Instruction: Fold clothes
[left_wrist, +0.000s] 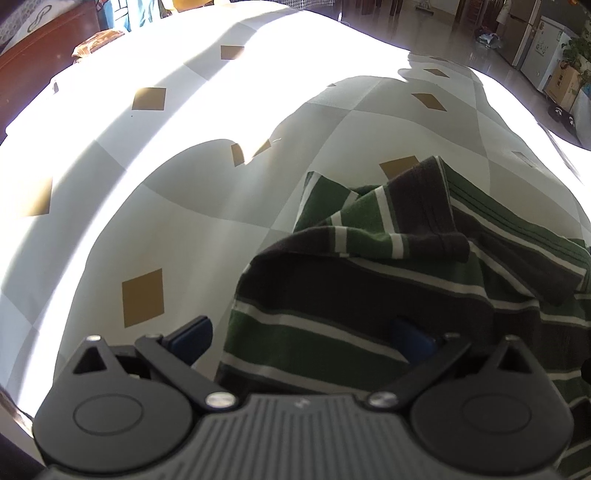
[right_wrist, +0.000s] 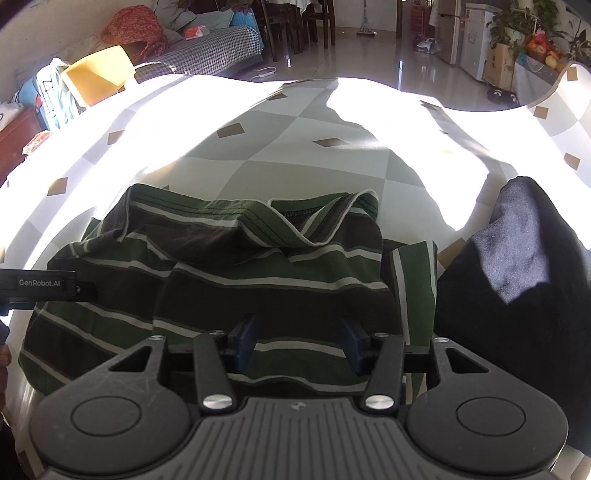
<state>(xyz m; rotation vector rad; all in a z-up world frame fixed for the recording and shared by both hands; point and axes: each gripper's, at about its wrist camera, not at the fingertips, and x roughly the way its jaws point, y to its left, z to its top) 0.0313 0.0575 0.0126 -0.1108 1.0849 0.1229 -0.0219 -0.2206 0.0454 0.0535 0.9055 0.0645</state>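
Judging from how it lies, the striped garment (right_wrist: 229, 280) is only partly folded: it is bunched on the checked tabletop (right_wrist: 295, 147), with one hem turned over, and flattening and further folds are left. One striped garment and one dark garment (right_wrist: 517, 280) beside it are counted. Two tongs are seen. The left tongs (left_wrist: 299, 338) stand open over the cloth's edge; the right tongs (right_wrist: 300, 341) stand half open above it, nothing pressed.
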